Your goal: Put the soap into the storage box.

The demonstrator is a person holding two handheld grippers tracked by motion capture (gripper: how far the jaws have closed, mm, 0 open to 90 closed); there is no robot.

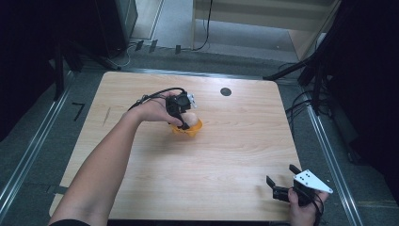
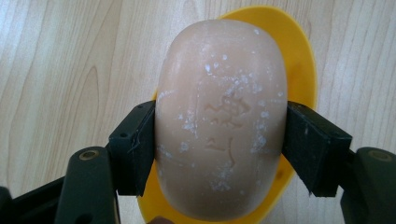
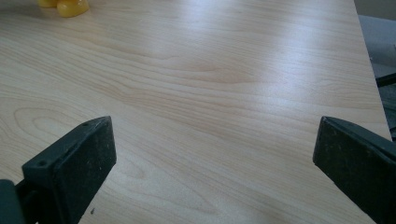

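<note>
Now | left claw (image 2: pixel 219 140) grips soap (image 2: pixel 219 116) | long axis along claw

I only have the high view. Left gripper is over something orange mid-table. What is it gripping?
Observer: The left gripper is shut on a beige soap bar, one jaw on each long side.
Operator: And the orange thing?
Observer: A yellow dish, directly under the soap; whether they touch, I cannot tell.
Operator: Any marks on the soap?
Observer: An embossed logo on its top face, plus white flecks.
Operator: Right gripper holding anything?
Observer: No. The right gripper is open, with bare table between its jaws.
</note>
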